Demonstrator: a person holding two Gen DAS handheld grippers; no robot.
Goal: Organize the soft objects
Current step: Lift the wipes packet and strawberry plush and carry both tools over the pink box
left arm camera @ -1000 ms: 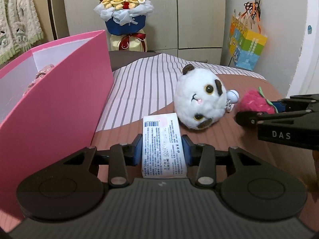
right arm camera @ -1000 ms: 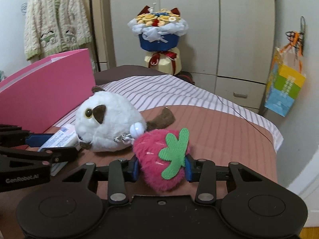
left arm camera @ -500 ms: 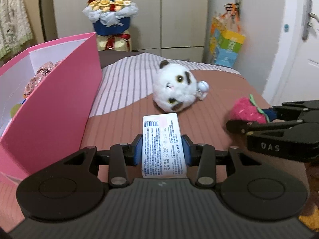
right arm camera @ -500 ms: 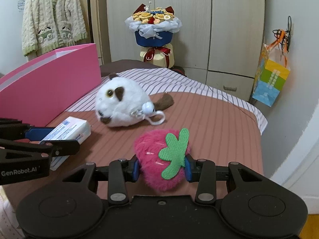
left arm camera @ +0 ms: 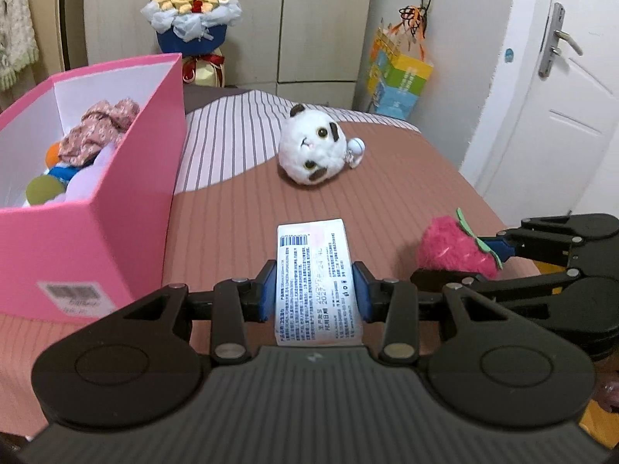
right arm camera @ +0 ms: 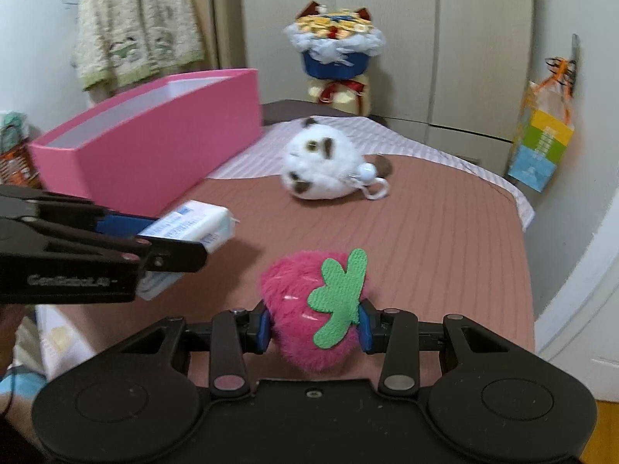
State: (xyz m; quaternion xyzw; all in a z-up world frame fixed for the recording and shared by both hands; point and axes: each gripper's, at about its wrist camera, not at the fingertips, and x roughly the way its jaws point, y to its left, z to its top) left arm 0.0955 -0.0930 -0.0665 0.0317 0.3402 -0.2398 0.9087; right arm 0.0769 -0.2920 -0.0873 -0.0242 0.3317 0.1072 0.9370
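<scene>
Two hand-held grippers, three loose soft things. The left hand-held gripper (left arm camera: 314, 290) is clamped on one flat, printed tissue pack (left arm camera: 317, 278); the right hand-held gripper (right arm camera: 312, 324) pinches one fuzzy pink strawberry plush (right arm camera: 309, 309). One round white plush (left arm camera: 311, 154) lies ahead on the ribbed brown bed (left arm camera: 387, 201), beside the open pink box (left arm camera: 116, 208).

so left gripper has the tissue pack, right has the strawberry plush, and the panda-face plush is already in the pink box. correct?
Not quite. The panda-face plush is not in the pink box; the left wrist view shows it lying on the bed, beside the box. The rest holds: left gripper is shut on the tissue pack, right gripper on the strawberry plush.
</scene>
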